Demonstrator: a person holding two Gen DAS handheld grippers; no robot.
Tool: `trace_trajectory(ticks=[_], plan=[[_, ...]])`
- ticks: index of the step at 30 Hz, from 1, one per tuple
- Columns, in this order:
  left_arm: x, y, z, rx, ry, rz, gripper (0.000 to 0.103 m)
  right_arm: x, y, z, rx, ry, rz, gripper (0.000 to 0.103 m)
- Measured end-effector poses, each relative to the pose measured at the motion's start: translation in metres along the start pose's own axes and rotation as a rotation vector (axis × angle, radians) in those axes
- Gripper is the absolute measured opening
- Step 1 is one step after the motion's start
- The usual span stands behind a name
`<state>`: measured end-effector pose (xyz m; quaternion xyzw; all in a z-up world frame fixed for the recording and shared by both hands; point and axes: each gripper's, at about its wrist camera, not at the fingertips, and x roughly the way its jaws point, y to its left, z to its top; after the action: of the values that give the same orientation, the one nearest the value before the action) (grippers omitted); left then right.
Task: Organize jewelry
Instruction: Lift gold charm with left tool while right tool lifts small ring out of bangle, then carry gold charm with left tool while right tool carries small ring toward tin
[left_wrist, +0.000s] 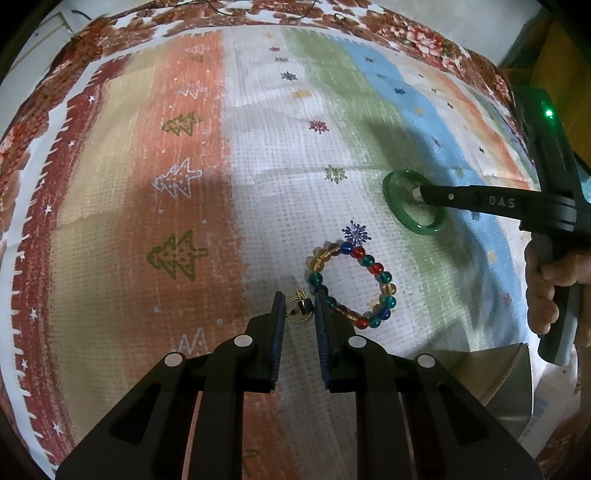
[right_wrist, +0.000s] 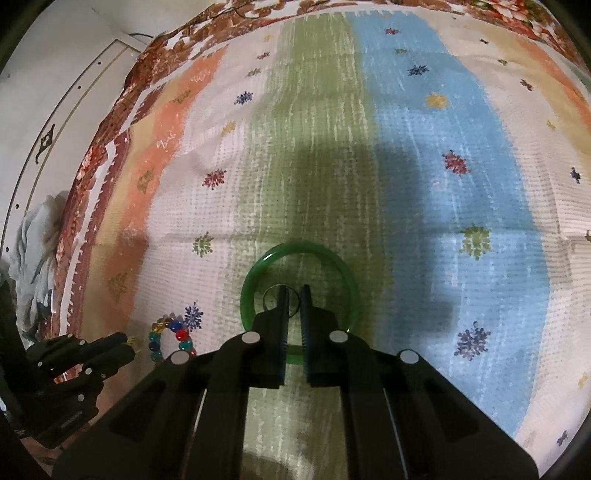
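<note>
**Three pieces of jewelry, two hand-held grippers over a striped cloth**

Jewelry pieces number three. One translucent green bangle (right_wrist: 299, 284) lies flat on the striped, snowflake-printed woven cloth (right_wrist: 424, 155) that covers the surface. One bracelet of round red, blue, teal and amber glass beads (left_wrist: 351, 284) lies near it, apart from it. One small gold-coloured wire ring with a dark stone (left_wrist: 300, 309) sits just beside the beaded bracelet.

The left hand-held gripper (left_wrist: 300, 308) has its fingers spread, one on each side of the small ring; a gap shows on both sides, so nothing is clasped. The beaded bracelet lies just beyond and to the right of its right finger.

The right hand-held gripper (right_wrist: 294, 297) reaches into the middle of the green bangle, its fingers close together with a narrow gap between them. A thin round loop shows around its tips, but what that loop is, and whether the fingers pinch anything, I cannot tell. The bangle's near rim passes under the fingers, and its far arc curves ahead of them.
</note>
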<state>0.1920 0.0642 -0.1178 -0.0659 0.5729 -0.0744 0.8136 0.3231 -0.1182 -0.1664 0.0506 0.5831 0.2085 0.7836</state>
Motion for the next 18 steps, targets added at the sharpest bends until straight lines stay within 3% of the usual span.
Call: trace_trajectory(ticks=[10,18], plan=[[-0.010,-0.004,0.000,0.001,-0.026,-0.008,0.016,-0.025,0.020,-0.011,-0.047,-0.020,0.011,0.007],[-0.032,-0.016,-0.005,0.020,-0.072,-0.030,0.016,-0.046,0.028,-0.039,-0.092,-0.030,-0.024,0.007]])
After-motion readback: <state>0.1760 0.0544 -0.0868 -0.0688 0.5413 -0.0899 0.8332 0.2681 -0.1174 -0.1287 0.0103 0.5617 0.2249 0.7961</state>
